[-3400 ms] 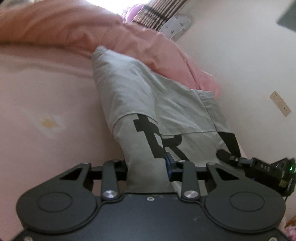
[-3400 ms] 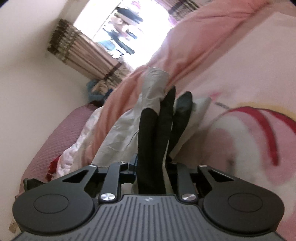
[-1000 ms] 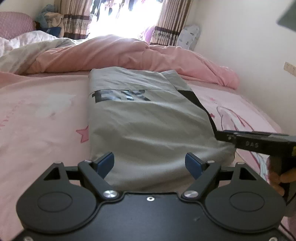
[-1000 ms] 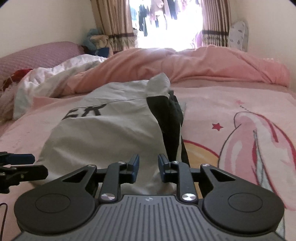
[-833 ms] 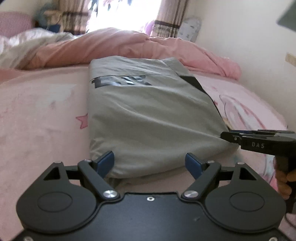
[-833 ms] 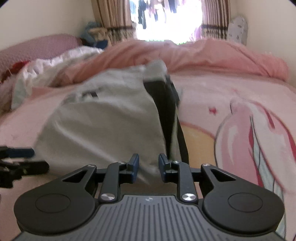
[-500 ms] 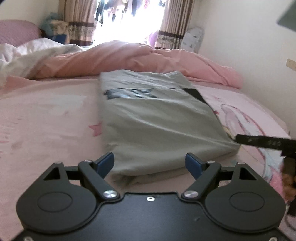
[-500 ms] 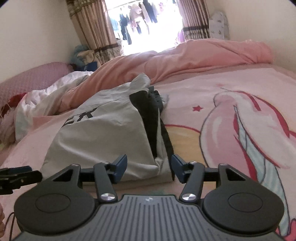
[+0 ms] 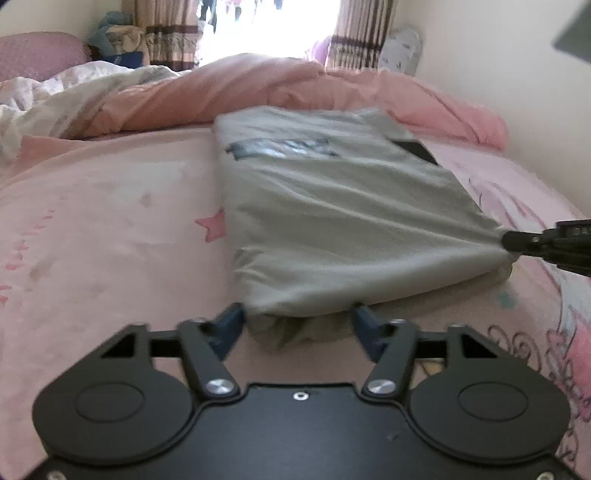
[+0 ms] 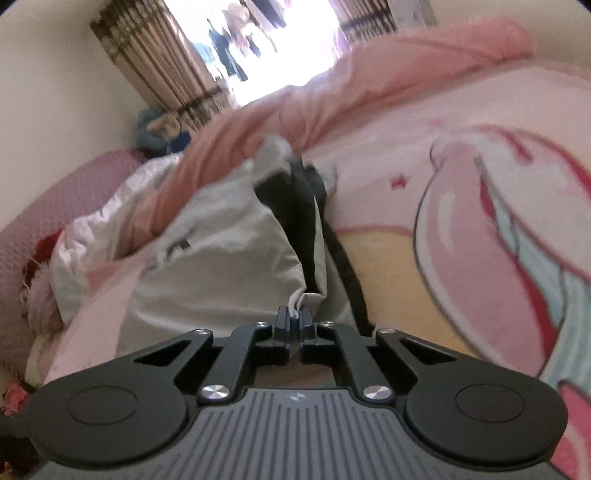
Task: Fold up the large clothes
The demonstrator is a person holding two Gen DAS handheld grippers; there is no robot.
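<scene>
A grey garment [image 9: 332, 206] with dark lettering and black panels lies folded in a long strip on the pink bed sheet [image 9: 110, 229]. My left gripper [image 9: 295, 319] is open, its blue pads on either side of the garment's near left corner. My right gripper [image 10: 294, 320] is shut on the near right corner of the garment [image 10: 229, 258]; in the left wrist view it [image 9: 517, 242] pulls that corner taut to the right.
A rumpled pink duvet [image 9: 277, 88] and a white quilt [image 9: 74, 96] lie across the far end of the bed. Curtains and a bright window [image 9: 266, 22] stand beyond. A wall [image 9: 517, 74] runs along the right side. The sheet carries a cartoon print [image 10: 498, 240].
My right gripper opened, then shut on the garment's near right corner and pulls it taut. My left gripper stayed open and moved up to the near left corner.
</scene>
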